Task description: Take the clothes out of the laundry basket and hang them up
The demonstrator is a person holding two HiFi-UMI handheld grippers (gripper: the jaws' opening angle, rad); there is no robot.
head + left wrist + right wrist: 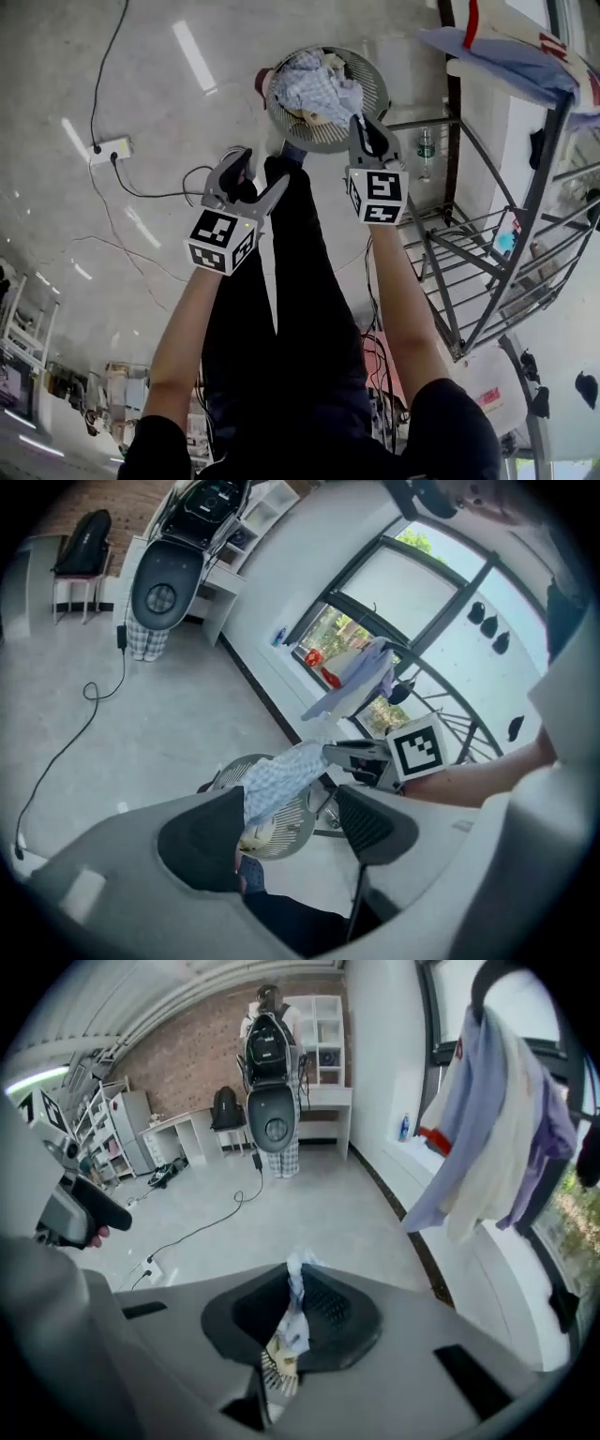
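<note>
1. The left gripper [262,176] is held with its jaws spread and nothing pinched. It's kept near the basket, apart from the cloth.
2. The checked cloth [314,86] is bunched in the laundry basket [323,141] on the floor, further out.
3. The right gripper [370,136] is clamped on an edge of that cloth, at the basket's near right rim.
4. Shirts [511,47] are hung on the drying rack [487,253], far right.
</note>
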